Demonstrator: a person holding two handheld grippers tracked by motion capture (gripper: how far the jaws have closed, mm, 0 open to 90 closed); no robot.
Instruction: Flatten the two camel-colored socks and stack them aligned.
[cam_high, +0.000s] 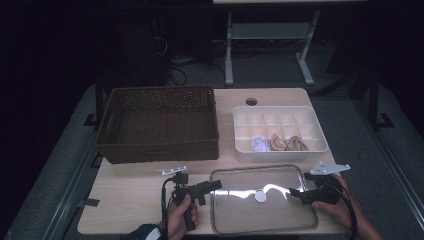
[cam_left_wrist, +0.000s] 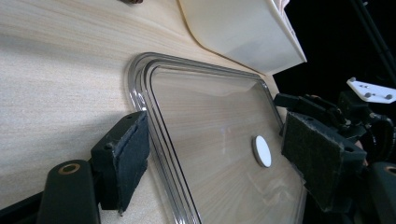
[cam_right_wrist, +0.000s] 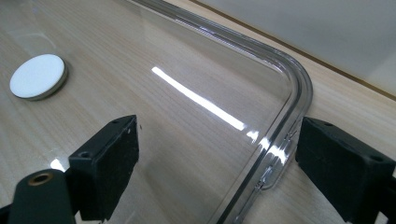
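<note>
At the near edge of the light wooden table (cam_high: 130, 192), two hands hold the grippers over a clear plastic lid (cam_high: 262, 197), which lies flat on the wood near the front edge, right of centre. The left gripper (cam_high: 216, 185) reaches the left rim of the lid; its jaws stand apart, one outside the rim and one over the clear sheet, and the pads do not press it. The right gripper (cam_high: 295, 193) is at the right rim near a corner, its jaws also apart on both sides of the rim. A small white round disc (cam_high: 260, 196) sits in the middle of the lid. Bare wood stays free left of the lid. Farther, a brown woven basket (cam_high: 159, 125) stands on the left and a white divided box (cam_high: 279, 132) on the right, just beyond the lid. Behind the table is dark floor.
</note>
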